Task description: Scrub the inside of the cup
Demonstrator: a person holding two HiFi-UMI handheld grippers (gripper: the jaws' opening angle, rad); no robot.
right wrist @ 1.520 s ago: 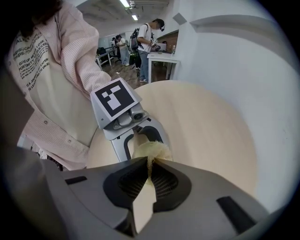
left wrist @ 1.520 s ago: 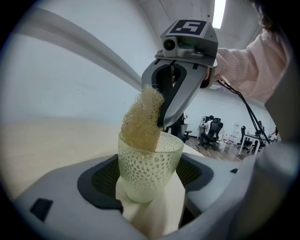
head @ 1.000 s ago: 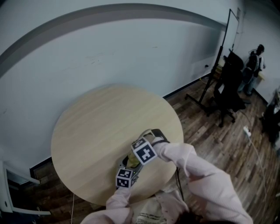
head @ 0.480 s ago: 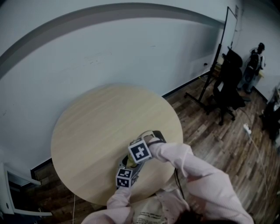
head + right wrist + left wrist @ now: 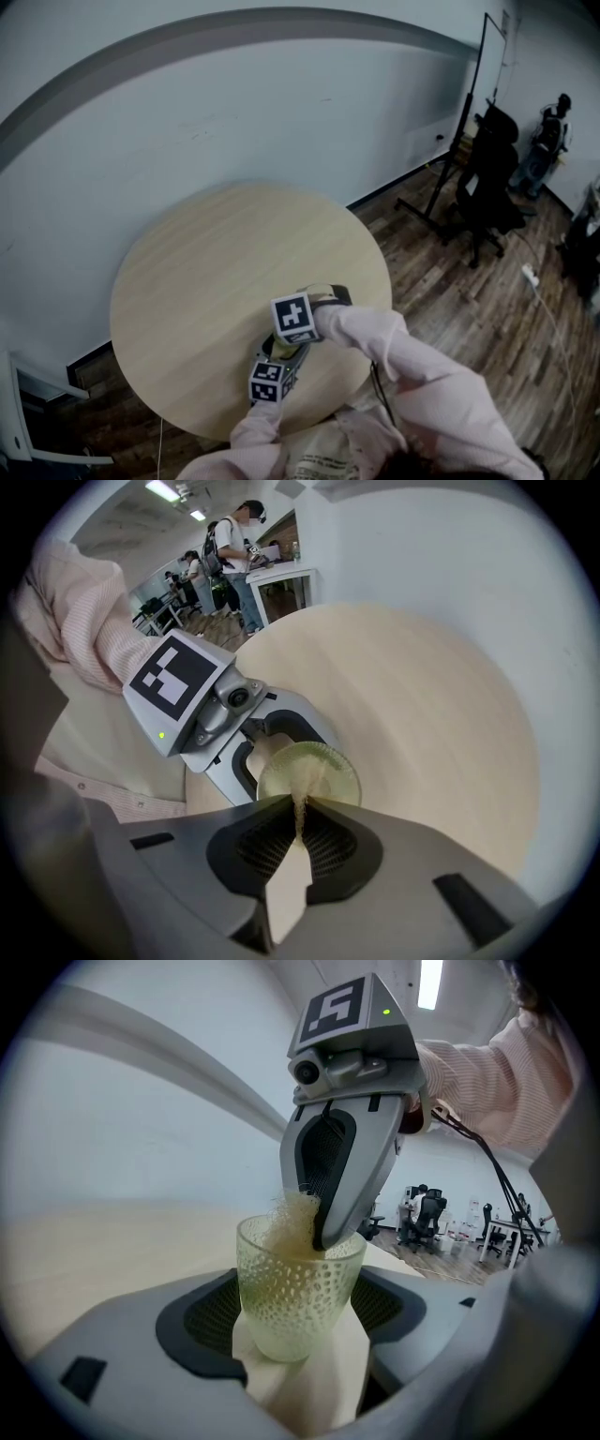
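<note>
The left hand-held gripper stands wide, its dark ribbed pads closed against both sides of a see-through pale green cup with a dimpled, honeycomb-like wall. The cup is upright, at the person's edge of the round pale wooden worktop; whether its base touches the wood I cannot tell. From above, the right hand-held gripper points down into the cup's mouth, its jaws nearly together on a tuft of yellowish fibrous scrubber that reaches inside the cup.

The left gripper view alone gives the cup's side wall and the scrubber bulging above the rim. The right gripper view looks straight down instead, showing the round rim and the scrubber pinched to a thin strand in the narrow gap. In the head view the cup is almost hidden under the two marker cubes and a pink sleeve, but it shows the whole worktop, the dark wooden floor and a black office chair.
</note>
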